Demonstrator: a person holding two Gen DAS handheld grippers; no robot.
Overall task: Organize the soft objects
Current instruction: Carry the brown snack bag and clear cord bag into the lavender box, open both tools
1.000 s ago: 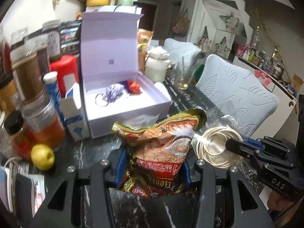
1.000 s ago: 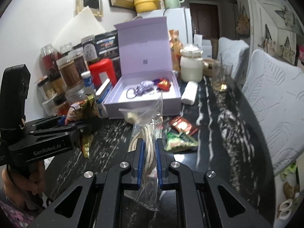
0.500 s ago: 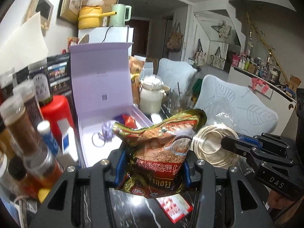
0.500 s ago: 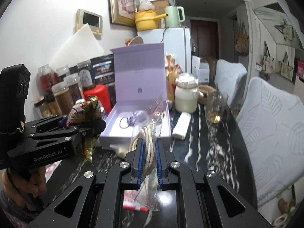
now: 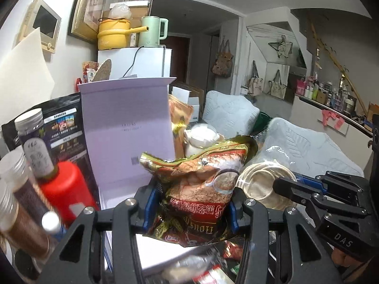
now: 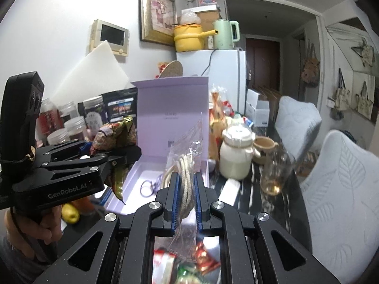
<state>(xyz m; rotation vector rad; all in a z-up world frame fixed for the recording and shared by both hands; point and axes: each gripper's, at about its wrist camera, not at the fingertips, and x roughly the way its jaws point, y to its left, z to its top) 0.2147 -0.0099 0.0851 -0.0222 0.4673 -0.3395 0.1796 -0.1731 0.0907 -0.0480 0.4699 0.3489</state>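
Observation:
My left gripper (image 5: 189, 209) is shut on a red and gold snack bag (image 5: 201, 187) and holds it up in front of the open lilac box (image 5: 128, 127). My right gripper (image 6: 186, 194) is shut on a clear plastic bag of cream rope (image 6: 186, 165), raised over the near edge of the lilac box (image 6: 170, 118). The rope bag (image 5: 263, 182) and the right gripper (image 5: 281, 185) show to the right in the left wrist view. The left gripper with the snack bag (image 6: 113, 137) shows at the left in the right wrist view. A purple cord (image 6: 149, 185) lies in the box.
Jars and a red canister (image 5: 64, 187) crowd the left. A white crock (image 6: 236, 153), a mug and a glass (image 6: 274, 172) stand right of the box. Small red and green packets (image 6: 187, 262) lie on the dark table below. Pale padded chairs (image 6: 341, 189) stand to the right.
Both grippers have risen and moved toward the lilac box with their bags still held. The box and the jars now look closer and lower in both views.

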